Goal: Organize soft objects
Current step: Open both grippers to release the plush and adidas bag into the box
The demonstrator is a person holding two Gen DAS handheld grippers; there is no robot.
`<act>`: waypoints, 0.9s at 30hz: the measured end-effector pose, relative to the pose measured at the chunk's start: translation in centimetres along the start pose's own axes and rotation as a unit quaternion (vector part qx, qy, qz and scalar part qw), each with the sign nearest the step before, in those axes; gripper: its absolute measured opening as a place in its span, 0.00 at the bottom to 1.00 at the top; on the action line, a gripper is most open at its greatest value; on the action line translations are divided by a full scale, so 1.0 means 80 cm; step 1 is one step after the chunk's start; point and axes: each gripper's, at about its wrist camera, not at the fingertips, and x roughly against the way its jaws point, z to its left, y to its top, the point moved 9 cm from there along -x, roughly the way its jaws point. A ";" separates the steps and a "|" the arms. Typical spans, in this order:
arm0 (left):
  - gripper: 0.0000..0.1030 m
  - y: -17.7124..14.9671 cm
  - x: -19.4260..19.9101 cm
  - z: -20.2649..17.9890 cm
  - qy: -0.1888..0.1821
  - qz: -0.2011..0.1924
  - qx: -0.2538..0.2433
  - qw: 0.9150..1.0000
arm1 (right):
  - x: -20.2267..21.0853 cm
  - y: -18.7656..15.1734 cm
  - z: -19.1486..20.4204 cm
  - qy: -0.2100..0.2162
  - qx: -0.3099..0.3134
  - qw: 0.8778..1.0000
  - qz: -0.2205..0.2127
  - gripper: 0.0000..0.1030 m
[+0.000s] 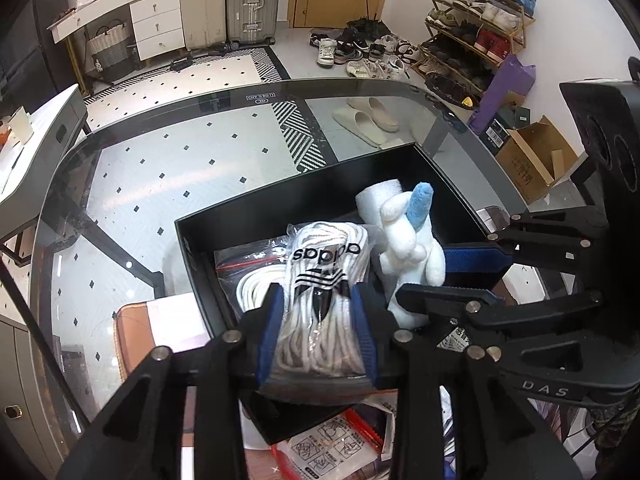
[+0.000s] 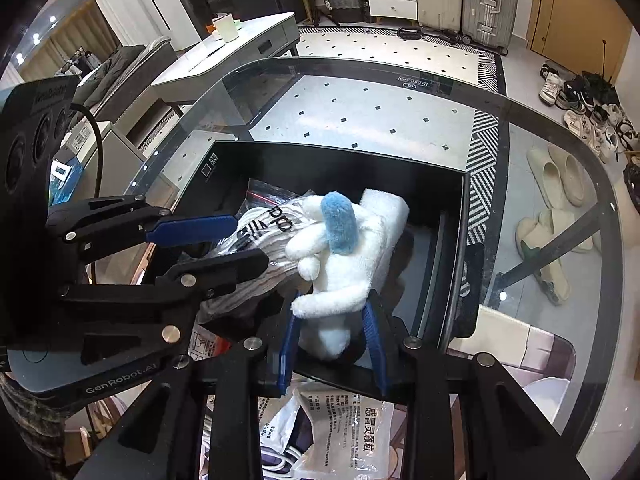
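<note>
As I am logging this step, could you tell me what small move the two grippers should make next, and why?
Probably lift both grippers straight up and away. The left gripper straddles the bagged white laces and the right gripper straddles the white plush toy, and both items already lie inside the black box. Whether the pads still press is unclear, so open wider first.

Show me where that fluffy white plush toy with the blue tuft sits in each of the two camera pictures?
Left wrist view: the fluffy white plush toy stands right of centre, inside the black open box, beside the clear bag of white cord.
Right wrist view: the same toy fills the centre, its lower end between the blue fingers.
Shared landmark: the black box on the glass table.
</note>
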 end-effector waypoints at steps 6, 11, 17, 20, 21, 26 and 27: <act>0.60 0.002 0.017 0.005 -0.005 -0.011 0.005 1.000 | 0.036 -0.007 -0.004 -0.005 -0.005 0.999 -0.039 0.59; 0.78 -0.001 0.035 0.001 -0.015 -0.025 -0.001 1.000 | 0.067 -0.011 -0.006 -0.008 -0.007 0.998 -0.069 0.81; 1.00 -0.016 0.052 0.005 -0.003 -0.038 -0.007 0.999 | 0.090 -0.026 -0.011 -0.013 -0.008 0.997 -0.076 0.91; 1.00 -0.025 0.056 0.014 -0.007 -0.041 -0.002 0.999 | 0.090 -0.037 -0.013 -0.014 -0.010 0.997 -0.071 0.92; 1.00 -0.028 0.056 0.015 -0.007 -0.040 -0.001 0.999 | 0.090 -0.042 -0.015 -0.015 -0.012 0.997 -0.068 0.92; 1.00 -0.044 0.056 0.022 -0.009 -0.036 0.009 0.999 | 0.080 -0.061 -0.021 -0.014 -0.016 0.998 -0.055 0.92; 1.00 -0.048 0.057 0.021 -0.008 -0.035 0.009 0.999 | 0.079 -0.063 -0.022 -0.014 -0.017 0.998 -0.054 0.92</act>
